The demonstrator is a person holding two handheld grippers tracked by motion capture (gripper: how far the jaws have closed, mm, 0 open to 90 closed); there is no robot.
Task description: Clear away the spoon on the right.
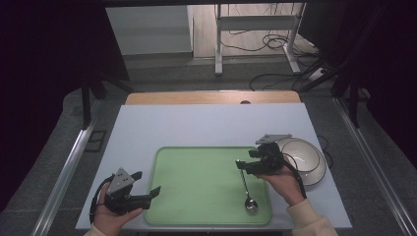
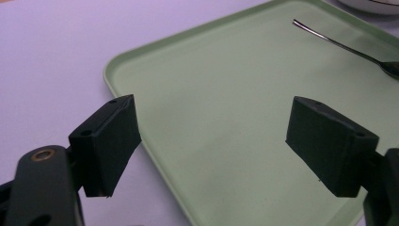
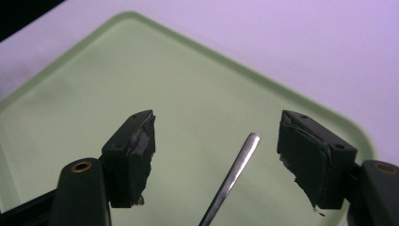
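My right gripper (image 3: 214, 155) stands released; the spoon (image 1: 246, 189) lies on the green tray (image 1: 196, 216), handle tip between my jaws. I should lift straight off without nudging it. My left gripper (image 2: 211, 141) is wide, empty.

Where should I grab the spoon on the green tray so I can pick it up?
Probably grab the spoon by its thin handle, near the far tip, coming from above. It lies flat on the tray, and the narrow straight handle fits between the right gripper and its open jaws better than the rounded bowl.
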